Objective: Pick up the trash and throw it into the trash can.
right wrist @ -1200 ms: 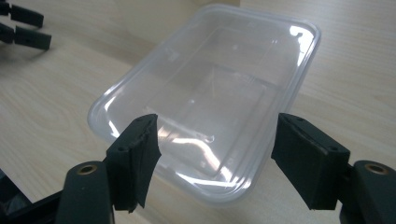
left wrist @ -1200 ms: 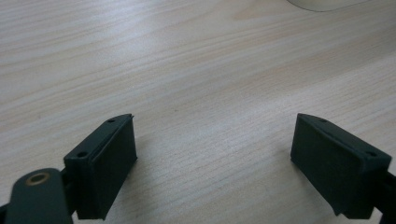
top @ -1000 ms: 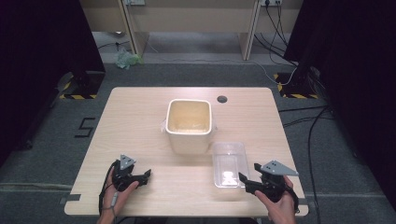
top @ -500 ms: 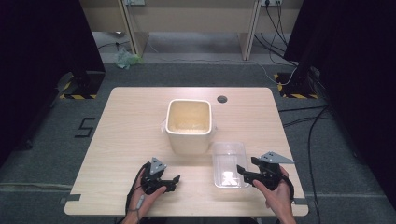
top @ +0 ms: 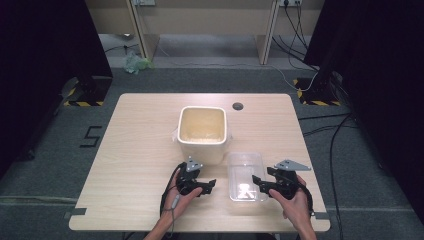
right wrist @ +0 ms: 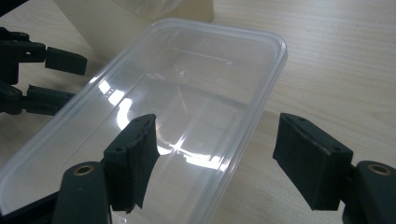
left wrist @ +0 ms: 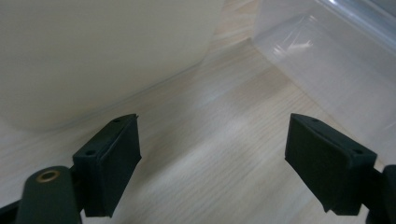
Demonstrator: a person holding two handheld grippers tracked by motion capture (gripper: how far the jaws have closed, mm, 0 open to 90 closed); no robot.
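Cream tub (top: 202,132) crowds clear container (top: 245,176).

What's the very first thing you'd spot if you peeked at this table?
Probably the cream square tub standing open near the middle of the wooden table. Next, the clear plastic container just in front of it to the right, shining under the light. Two black grippers face it from either side, the left gripper and the right gripper, both with jaws open.

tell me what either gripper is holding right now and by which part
Nothing is held. The left gripper and right gripper are both open, flanking the clear container.
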